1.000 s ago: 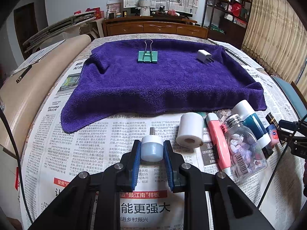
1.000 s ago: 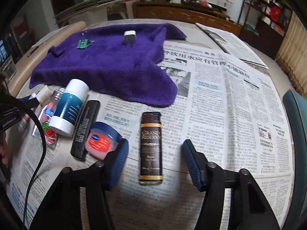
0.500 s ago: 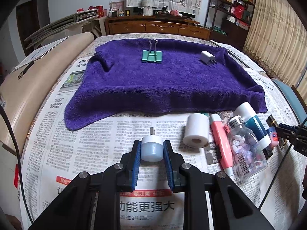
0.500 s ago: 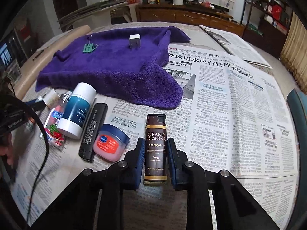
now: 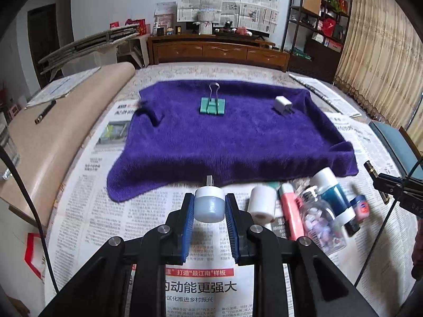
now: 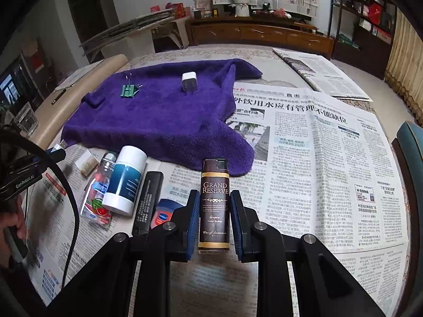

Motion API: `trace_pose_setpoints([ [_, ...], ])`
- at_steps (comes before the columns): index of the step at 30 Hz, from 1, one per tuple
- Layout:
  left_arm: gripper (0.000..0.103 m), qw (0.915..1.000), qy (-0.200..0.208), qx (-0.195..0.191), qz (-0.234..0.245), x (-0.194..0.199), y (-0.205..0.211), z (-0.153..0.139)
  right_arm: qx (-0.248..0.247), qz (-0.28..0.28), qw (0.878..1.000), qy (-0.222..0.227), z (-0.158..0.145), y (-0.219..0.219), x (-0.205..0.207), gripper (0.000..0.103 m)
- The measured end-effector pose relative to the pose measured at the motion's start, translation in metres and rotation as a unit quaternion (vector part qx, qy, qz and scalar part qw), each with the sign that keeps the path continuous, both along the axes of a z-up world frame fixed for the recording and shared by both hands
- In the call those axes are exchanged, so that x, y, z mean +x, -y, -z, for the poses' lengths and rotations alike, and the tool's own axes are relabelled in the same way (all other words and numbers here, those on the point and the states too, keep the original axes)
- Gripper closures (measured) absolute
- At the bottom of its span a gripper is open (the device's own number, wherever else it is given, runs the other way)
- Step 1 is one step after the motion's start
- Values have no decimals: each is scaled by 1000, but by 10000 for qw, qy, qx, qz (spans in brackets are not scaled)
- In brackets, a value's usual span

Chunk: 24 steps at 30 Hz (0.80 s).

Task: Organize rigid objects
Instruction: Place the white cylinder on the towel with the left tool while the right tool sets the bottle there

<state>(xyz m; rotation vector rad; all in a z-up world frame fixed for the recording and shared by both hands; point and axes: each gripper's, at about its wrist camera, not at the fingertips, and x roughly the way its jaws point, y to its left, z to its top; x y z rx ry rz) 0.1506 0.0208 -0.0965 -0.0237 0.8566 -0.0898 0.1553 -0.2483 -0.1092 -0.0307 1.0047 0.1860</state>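
Note:
My left gripper [image 5: 209, 208] is shut on a small white-capped jar [image 5: 209, 204] and holds it above the newspaper, in front of the purple towel [image 5: 232, 137]. My right gripper [image 6: 214, 211] is shut on a brown "Grand Reserve" lighter [image 6: 214, 203] and holds it lifted above the paper, near the towel's corner [image 6: 164, 116]. A green binder clip [image 5: 212, 105] and a white charger plug [image 5: 283, 105] lie on the towel.
On the newspaper lie a white roll [image 5: 261, 207], a pink marker [image 5: 290, 214], a clear bottle of beads [image 5: 323, 227], a teal-and-white stick [image 6: 126, 179], a black bar [image 6: 148, 200] and a small Vaseline tub [image 6: 164, 212]. A beige bolster [image 5: 53, 137] runs along the left.
My right gripper closed on the lighter and lifted it off the paper. My left gripper rose with the jar and moved toward the towel.

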Motion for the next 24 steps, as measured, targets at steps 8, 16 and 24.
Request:
trace_pose_setpoints([
  [8, 80, 9998, 192, 8, 1, 15, -10, -30, 179, 22, 9997, 148, -18, -15, 18, 80],
  [16, 80, 9994, 350, 49, 23, 52, -20, -50, 366, 69, 9991, 219, -29, -28, 56, 80],
  [24, 80, 9994, 297, -189, 46, 101, -20, -43, 446, -15, 9985, 313, -36, -44, 107, 80],
])
